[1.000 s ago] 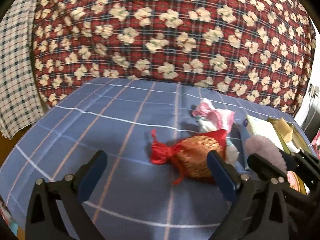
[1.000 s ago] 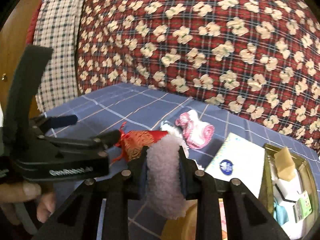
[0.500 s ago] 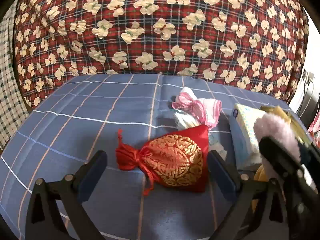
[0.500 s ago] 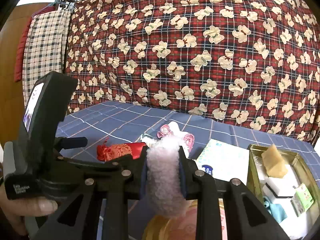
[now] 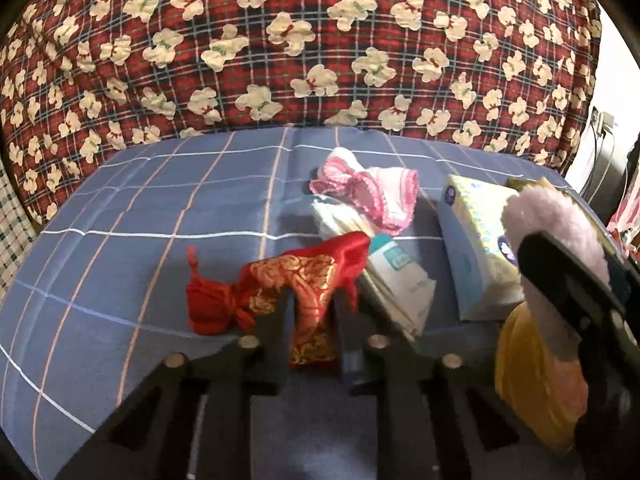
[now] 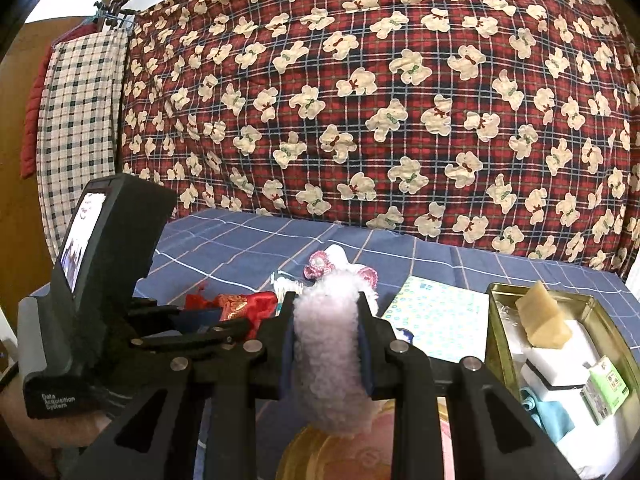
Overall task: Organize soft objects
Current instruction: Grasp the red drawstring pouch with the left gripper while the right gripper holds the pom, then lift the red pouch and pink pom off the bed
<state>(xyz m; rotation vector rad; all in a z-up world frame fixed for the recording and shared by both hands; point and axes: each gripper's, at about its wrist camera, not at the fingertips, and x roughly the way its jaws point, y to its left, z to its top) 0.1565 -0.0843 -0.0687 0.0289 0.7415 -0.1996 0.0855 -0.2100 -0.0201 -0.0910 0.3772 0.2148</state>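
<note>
The left tool (image 5: 312,316) is closed on the lower end of a red and gold brocade drawstring pouch (image 5: 280,288), whose tied neck sticks out to the tool's left, above the blue checked bedsheet (image 5: 140,208). Just right of this tool's tip lies a white and teal tissue packet (image 5: 394,280); beyond it sits a pink-trimmed white cloth bundle (image 5: 368,196). The right tool (image 6: 326,332) is clamped on a fluffy pale-pink plush piece (image 6: 326,356), held upright between its fingers over a round gold-rimmed tin (image 6: 344,456). Ahead and to its right lie a dotted blue tissue box (image 6: 436,320) and a gold metal box (image 6: 496,320) holding small packages. A red plaid bear-print quilt (image 6: 360,100) rises behind everything.
</note>
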